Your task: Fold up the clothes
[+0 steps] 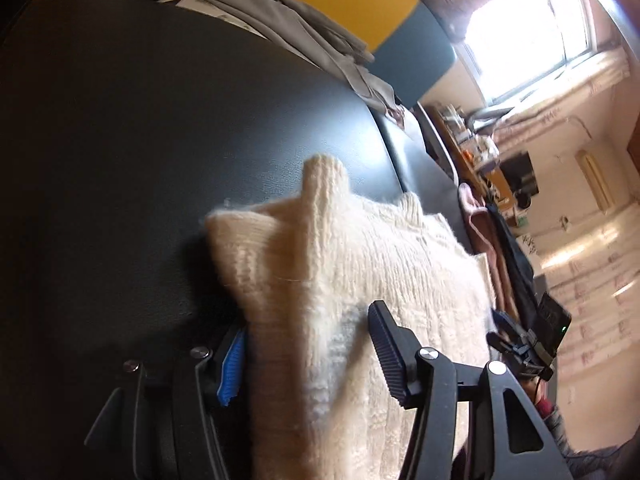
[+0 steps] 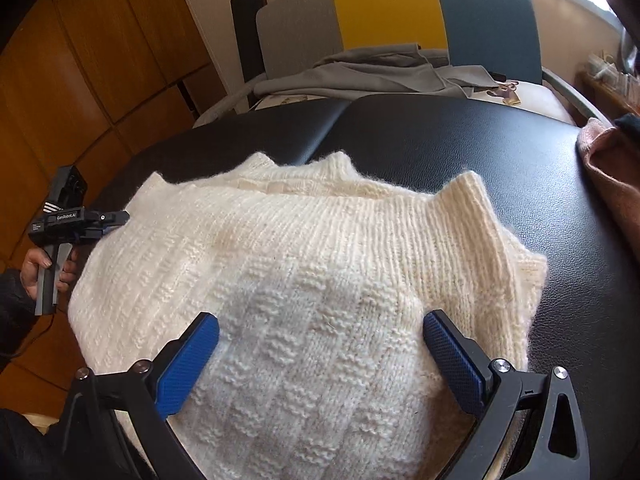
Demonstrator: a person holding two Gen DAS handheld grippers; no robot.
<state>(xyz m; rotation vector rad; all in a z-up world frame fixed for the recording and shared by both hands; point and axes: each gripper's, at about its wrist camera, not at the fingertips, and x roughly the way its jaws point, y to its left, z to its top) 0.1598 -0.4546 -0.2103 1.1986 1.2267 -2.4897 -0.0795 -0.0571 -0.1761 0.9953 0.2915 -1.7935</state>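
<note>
A cream knit sweater (image 2: 304, 264) lies folded on the black padded table (image 2: 460, 140). In the left wrist view the cream sweater (image 1: 360, 264) fills the gap between my left gripper's (image 1: 308, 360) fingers, which are closed in on a thick, slightly raised edge of it. From the right wrist camera, the left gripper (image 2: 120, 216) sits at the sweater's left edge, held by a hand (image 2: 36, 268). My right gripper (image 2: 320, 344) hovers open over the sweater's near part, its blue pads (image 2: 192, 356) wide apart. The right gripper (image 1: 520, 348) also shows at the sweater's far side.
A grey garment (image 2: 360, 76) lies on a chair with a grey, yellow and blue back (image 2: 392, 8) beyond the table. A pink garment (image 2: 608, 176) rests on the table's right side. Wooden cupboards (image 2: 100, 60) stand at the left.
</note>
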